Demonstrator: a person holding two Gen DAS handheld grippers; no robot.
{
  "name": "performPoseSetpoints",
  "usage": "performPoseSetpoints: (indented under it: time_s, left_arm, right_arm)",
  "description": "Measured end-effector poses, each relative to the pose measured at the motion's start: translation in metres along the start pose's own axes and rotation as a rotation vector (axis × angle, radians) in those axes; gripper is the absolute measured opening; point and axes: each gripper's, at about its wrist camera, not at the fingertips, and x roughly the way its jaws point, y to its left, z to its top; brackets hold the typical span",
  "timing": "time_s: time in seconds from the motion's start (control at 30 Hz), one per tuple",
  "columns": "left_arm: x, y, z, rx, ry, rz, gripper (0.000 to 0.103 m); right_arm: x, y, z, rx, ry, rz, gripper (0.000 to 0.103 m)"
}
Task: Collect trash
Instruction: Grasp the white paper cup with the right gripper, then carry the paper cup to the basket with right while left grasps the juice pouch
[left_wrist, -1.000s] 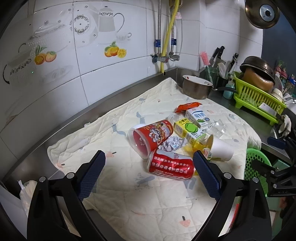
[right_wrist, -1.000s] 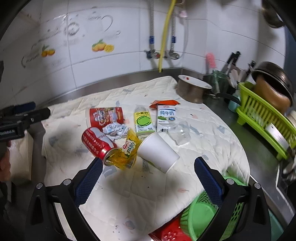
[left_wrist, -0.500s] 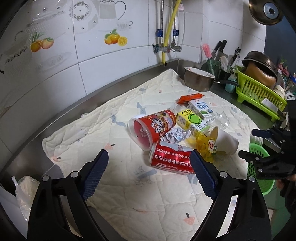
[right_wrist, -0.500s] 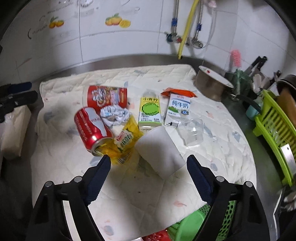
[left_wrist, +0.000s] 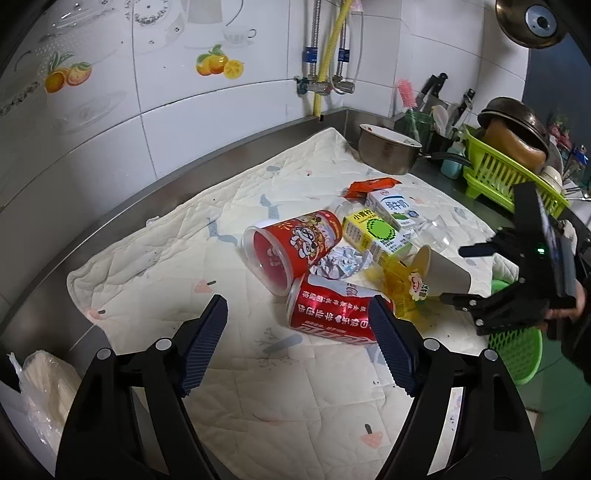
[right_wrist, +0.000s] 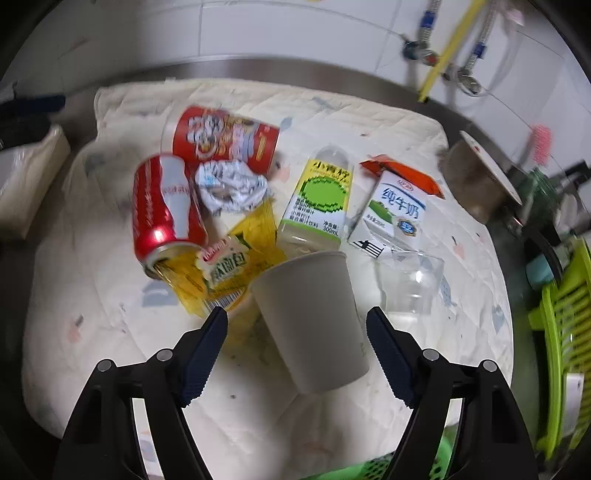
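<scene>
Closer now than a second ago, the right gripper (right_wrist: 296, 332) has swung down over the paper cup (right_wrist: 312, 321), which fills the lower centre of its view instead of lying small beyond the tips. Its fingers (right_wrist: 205, 354) are closing with the cup lying on its side between them, mouth away from the camera; neither pad touches the cup wall. From the left wrist view, that gripper (left_wrist: 465, 275) enters at the right edge, tilted steeply down, a hand (left_wrist: 565, 308) gripping its handle.

At lower centre of its own view, the left gripper (left_wrist: 297, 341) points down at the quilted mat (left_wrist: 147, 258) on the steel bench (left_wrist: 110, 221). Its fingers (left_wrist: 203, 345) are also closing, spread wide around nothing, the right tip overlapping the red can (left_wrist: 328, 312).

Trash lies heaped mid-mat: the can, a red tub (left_wrist: 291, 247), crumpled paper (left_wrist: 341, 262), a yellow wrapper (left_wrist: 400, 286), a bottle (left_wrist: 373, 234), a milk carton (left_wrist: 395, 208), an orange packet (left_wrist: 371, 186) and a clear cup (right_wrist: 410, 280).
</scene>
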Motion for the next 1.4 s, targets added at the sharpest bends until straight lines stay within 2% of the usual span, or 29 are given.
performPoseSetpoints:
  time_s: [0.2, 0.33, 0.47, 0.7, 0.97, 1.03, 1.23, 1.4]
  left_arm:
    - [0.007, -0.008, 0.004, 0.020, 0.008, -0.063, 0.072]
    - [0.014, -0.017, 0.007, 0.032, 0.020, -0.128, 0.069]
    - [0.024, -0.034, 0.010, 0.070, 0.031, -0.176, 0.069]
    - [0.051, -0.069, 0.012, 0.135, 0.079, -0.235, 0.069]
    - [0.089, -0.108, 0.009, 0.222, 0.152, -0.274, 0.062]
    - [0.097, -0.115, 0.009, 0.240, 0.169, -0.279, 0.057]
    - [0.119, -0.124, 0.006, 0.260, 0.217, -0.273, 0.054]
    - [0.134, -0.129, 0.004, 0.276, 0.250, -0.260, 0.043]
  right_arm:
    - [0.022, -0.003, 0.002, -0.084, 0.063, 0.001, 0.075]
    - [0.029, -0.003, 0.002, -0.079, 0.070, 0.004, 0.063]
    - [0.026, -0.005, -0.001, -0.060, 0.059, -0.005, 0.062]
    - [-0.006, -0.014, -0.018, 0.094, 0.006, -0.017, 0.062]
    - [-0.058, -0.017, -0.062, 0.301, -0.062, -0.068, 0.062]
    - [-0.067, -0.018, -0.073, 0.337, -0.070, -0.092, 0.062]
    - [-0.093, -0.027, -0.124, 0.503, -0.070, -0.173, 0.062]
    - [-0.095, -0.046, -0.179, 0.694, -0.025, -0.233, 0.062]
